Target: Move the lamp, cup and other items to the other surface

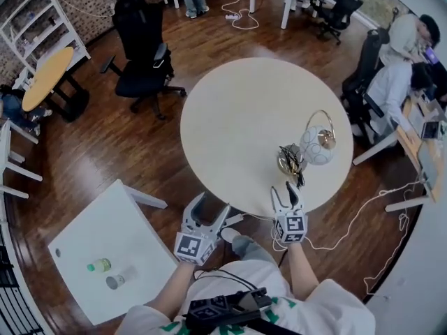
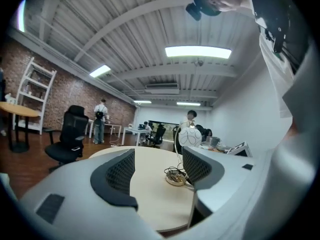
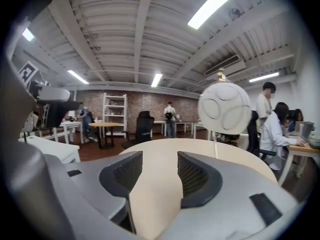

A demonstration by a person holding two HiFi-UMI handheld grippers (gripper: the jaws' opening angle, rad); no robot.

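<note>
White globe lamp (image 1: 318,145) stands on the round table (image 1: 237,110) just beyond the right hand-held gripper (image 1: 285,192), jaws apart and empty like the left hand-held gripper (image 1: 209,206); snagging its loose cord (image 1: 291,158) could topple it.

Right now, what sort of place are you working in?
Probably an open-plan office: a black swivel chair, people seated at a desk, and a round table on wood flooring.

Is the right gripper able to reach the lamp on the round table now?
Probably yes. The right gripper, jaws apart and empty, is just short of the lamp, with only bare round table between them.
</note>
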